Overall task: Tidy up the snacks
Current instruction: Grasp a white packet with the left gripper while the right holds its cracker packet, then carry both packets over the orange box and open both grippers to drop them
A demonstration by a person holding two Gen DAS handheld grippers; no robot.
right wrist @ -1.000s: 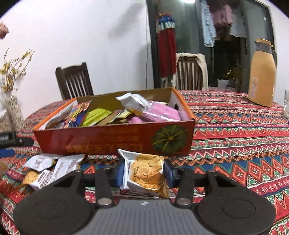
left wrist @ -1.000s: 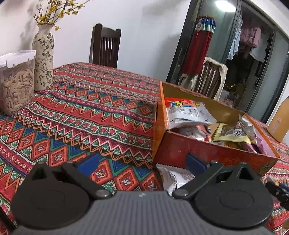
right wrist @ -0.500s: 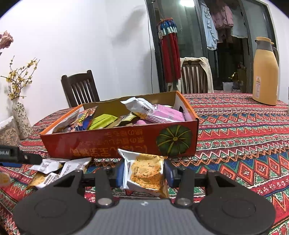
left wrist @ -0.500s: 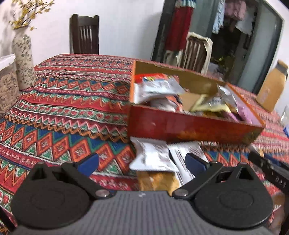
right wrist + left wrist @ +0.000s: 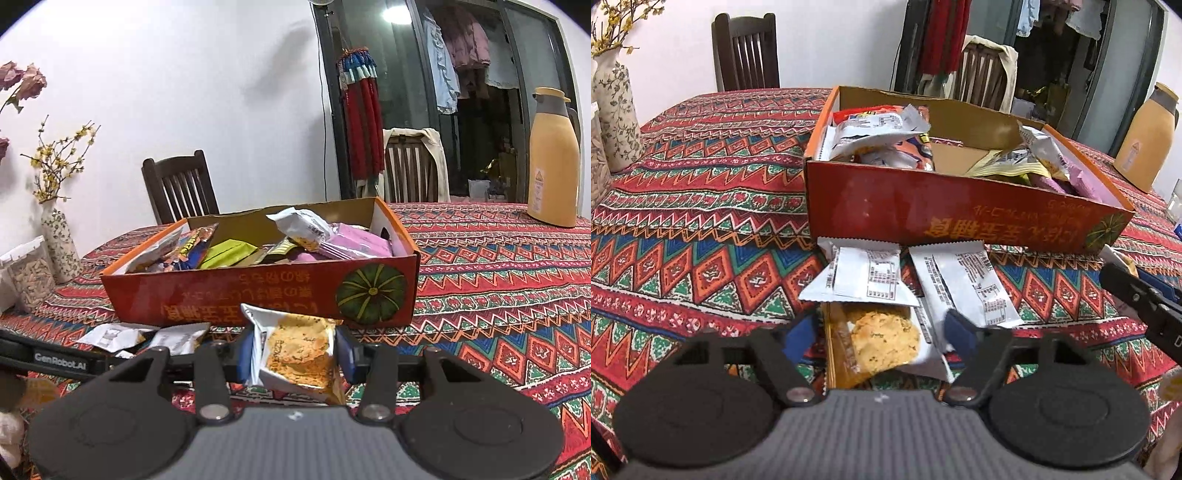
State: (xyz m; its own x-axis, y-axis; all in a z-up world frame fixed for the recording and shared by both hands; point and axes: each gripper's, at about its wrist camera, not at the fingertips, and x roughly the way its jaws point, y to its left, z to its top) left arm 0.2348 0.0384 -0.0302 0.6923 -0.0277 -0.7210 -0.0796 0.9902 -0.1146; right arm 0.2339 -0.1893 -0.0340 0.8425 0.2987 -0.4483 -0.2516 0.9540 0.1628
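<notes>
A red cardboard box [image 5: 960, 218] [image 5: 258, 295] full of snack packets stands on the patterned tablecloth. In front of it lie two white packets [image 5: 864, 277] and, partly under them, an orange cookie packet [image 5: 875, 343]. My left gripper [image 5: 879, 334] straddles the cookie packet. Its jaws are closing, and a thin gap still shows at the left pad. My right gripper [image 5: 295, 350] is shut on an orange-and-white snack packet [image 5: 299, 358], held just before the box's front wall. The left tool's arm [image 5: 59, 365] shows at the left of the right wrist view.
A flowered vase [image 5: 617, 114] and a clear seed container [image 5: 29, 280] stand at the table's left. A tan thermos [image 5: 554, 162] stands at the far right. Wooden chairs [image 5: 181, 188] are behind the table. The right tool's tip [image 5: 1137, 295] juts in near the loose packets.
My left gripper has swung toward the loose packets in front of the box, dropped over the cookie packet and narrowed its jaws. The right gripper has kept its packet and barely moved.
</notes>
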